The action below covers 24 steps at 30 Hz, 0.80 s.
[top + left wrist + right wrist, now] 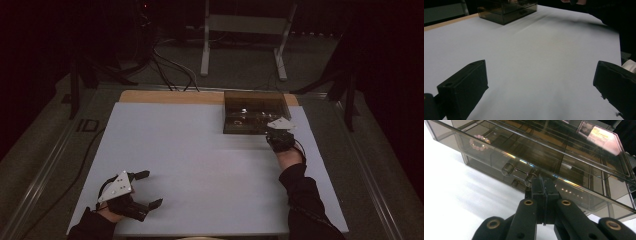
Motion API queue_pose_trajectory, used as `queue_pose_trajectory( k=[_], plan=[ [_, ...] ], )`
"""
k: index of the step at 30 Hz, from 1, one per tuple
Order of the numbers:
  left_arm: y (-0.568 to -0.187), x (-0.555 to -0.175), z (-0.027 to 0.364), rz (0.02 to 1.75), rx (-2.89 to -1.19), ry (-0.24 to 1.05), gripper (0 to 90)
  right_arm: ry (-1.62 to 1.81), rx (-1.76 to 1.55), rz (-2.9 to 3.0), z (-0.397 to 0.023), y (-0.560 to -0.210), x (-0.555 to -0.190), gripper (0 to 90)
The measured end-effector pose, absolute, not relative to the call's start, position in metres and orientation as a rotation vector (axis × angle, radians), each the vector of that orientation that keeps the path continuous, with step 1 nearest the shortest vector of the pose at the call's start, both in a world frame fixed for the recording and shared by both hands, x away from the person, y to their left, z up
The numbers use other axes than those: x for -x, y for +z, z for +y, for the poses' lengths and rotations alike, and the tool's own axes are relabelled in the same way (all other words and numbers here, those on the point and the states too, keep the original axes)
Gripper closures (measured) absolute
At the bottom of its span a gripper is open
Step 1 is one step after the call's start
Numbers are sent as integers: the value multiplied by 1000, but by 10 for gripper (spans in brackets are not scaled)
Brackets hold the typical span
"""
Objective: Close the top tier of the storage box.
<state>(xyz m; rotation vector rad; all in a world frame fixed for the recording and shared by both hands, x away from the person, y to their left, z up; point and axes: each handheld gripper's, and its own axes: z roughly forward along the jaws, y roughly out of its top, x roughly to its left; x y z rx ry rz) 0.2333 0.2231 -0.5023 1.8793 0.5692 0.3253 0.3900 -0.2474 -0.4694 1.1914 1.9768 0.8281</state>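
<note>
Smoky brown clear plastic makes up the drawer box (256, 112), which stands at the far right of the white surface (200, 165), against its wooden back edge. The right tool (276, 134) is at the box's near front face; in the right gripper view (543, 185) its two black jaws are pressed flat together, and their tips reach a round clear knob (530, 178) on the drawer front, though whether they pinch it cannot be told. A second knob (507, 169) sits just beside it, and a ring of pink beads (477, 143) lies inside the box. The left tool (151, 189) rests near the front left corner of the surface, well apart from the box, jaws spread wide with nothing between them.
</note>
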Motion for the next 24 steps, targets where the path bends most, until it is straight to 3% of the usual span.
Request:
queue_pose_trajectory(
  k=[24],
  plan=[
    [-502,-233,223,570,-1878,324,10,806,-1199,1977,-247,-470,-400,900]
  ],
)
